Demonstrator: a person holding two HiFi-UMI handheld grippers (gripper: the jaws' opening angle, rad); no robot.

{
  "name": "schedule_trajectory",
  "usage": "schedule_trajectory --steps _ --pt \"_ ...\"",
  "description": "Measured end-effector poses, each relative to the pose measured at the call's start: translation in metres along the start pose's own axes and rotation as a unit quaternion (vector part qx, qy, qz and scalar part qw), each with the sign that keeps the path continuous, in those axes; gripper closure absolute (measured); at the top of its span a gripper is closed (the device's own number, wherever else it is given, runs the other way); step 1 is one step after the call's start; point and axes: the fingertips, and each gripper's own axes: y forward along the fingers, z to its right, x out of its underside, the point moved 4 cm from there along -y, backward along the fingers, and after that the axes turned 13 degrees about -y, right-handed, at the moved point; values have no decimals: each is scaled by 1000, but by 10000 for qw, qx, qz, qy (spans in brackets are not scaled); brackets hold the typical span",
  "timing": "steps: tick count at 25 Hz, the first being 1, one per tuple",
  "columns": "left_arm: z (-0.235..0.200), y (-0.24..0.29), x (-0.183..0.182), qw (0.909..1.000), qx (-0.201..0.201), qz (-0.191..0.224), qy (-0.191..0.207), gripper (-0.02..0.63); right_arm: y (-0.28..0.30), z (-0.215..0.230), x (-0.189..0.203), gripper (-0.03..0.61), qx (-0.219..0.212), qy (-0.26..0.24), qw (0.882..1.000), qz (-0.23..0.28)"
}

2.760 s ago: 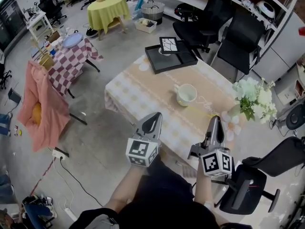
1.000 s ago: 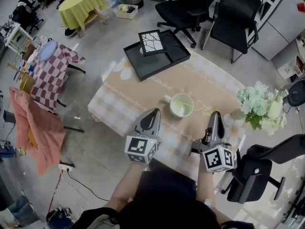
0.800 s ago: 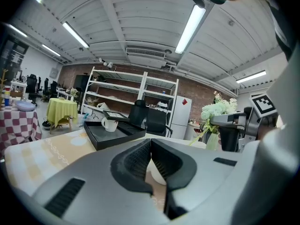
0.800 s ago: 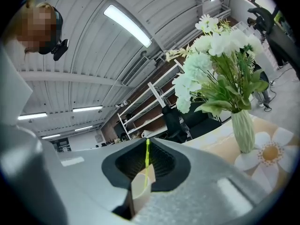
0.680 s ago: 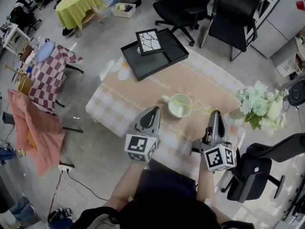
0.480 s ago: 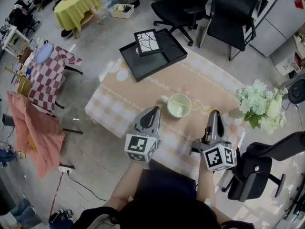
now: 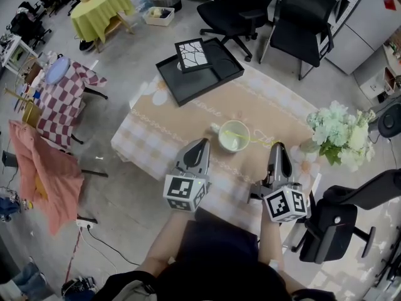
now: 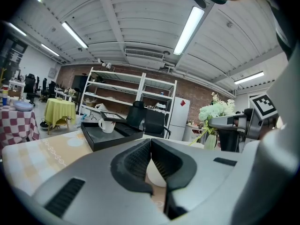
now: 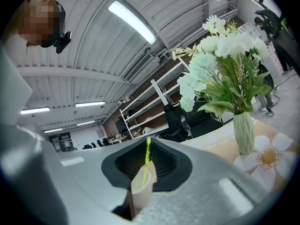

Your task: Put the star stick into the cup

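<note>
Nearest to us, the left gripper (image 7: 199,144) has its jaws pressed together with nothing between them; it hovers over the near edge of the table (image 7: 182,121). The right gripper (image 7: 277,148) is clenched on the star stick (image 7: 258,139), a thin yellow-green rod pinched at the very tips of the jaws (the star itself we cannot make out). In the right gripper view the rod runs straight ahead from the jaws and down toward the mouth of the cup (image 7: 222,142). In the head view its long axis lies nearly level. It points from the right gripper to the left and slightly away, and its far end is over the cup's rim, seemingly inside already. The cup stands ahead, between the two grippers and near the tip of the left one. We judge that the coming move must lift the held end until the stick tips upright, and only then let it go. Farther back lies a black tray (image 7: 199,74).
</note>
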Motion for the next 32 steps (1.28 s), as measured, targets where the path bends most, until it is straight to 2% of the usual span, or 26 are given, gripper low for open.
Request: schedule_trajectory --steps 7,14,17,22,32 --pt "9 -9 1 10000 51 43 15 603 -8 -11 1 532 -243 -73 9996 -130" --pt "23 -20 4 9998 152 88 56 603 -22 -22 6 420 -614 -43 9977 -293" --pt "30 -27 5 9997 187 134 101 603 -31 -22 4 396 -663 9 9975 -256" --pt "42 -44 7 9994 189 219 167 603 -51 -23 -1 370 -696 9 9975 -152" --pt "68 -91 19 9988 190 382 231 603 -104 -28 -10 367 -744 -46 9972 79"
